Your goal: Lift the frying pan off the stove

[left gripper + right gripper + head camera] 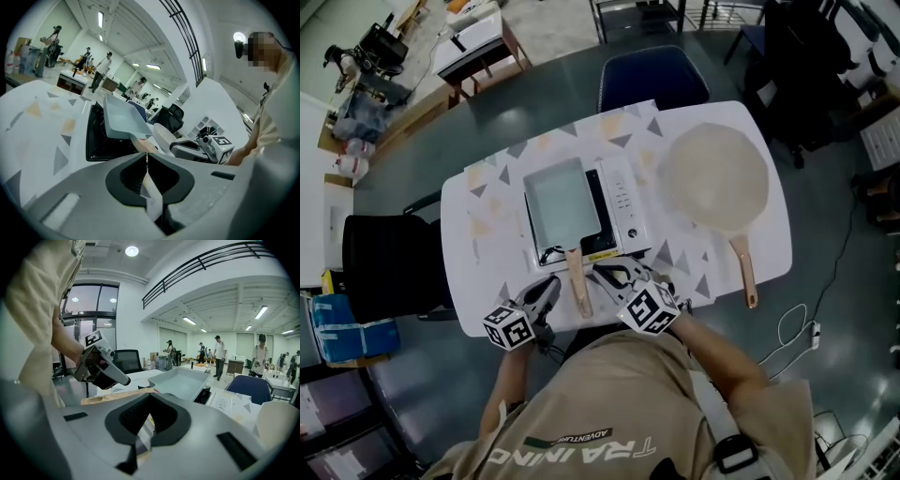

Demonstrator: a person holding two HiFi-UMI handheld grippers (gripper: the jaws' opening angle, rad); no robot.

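A rectangular grey frying pan (558, 202) sits on the white portable stove (623, 211), its wooden handle (577, 281) pointing toward me. My left gripper (553, 284) is just left of the handle, shut and holding nothing. My right gripper (600, 272) is just right of the handle, its jaws together and holding nothing. In the left gripper view the shut jaws (146, 157) point at the handle (143, 144) and the pan (123, 119), with the right gripper (190, 149) beyond. In the right gripper view the gripper (150, 397) faces the handle (117, 396) and pan (185, 380); the left gripper (101, 364) is opposite.
A round beige pan (717, 178) with a wooden handle lies on the right half of the patterned tablecloth (487, 220). A black chair (389, 262) stands at the table's left and a blue chair (652, 80) at its far side. People stand far off in the hall.
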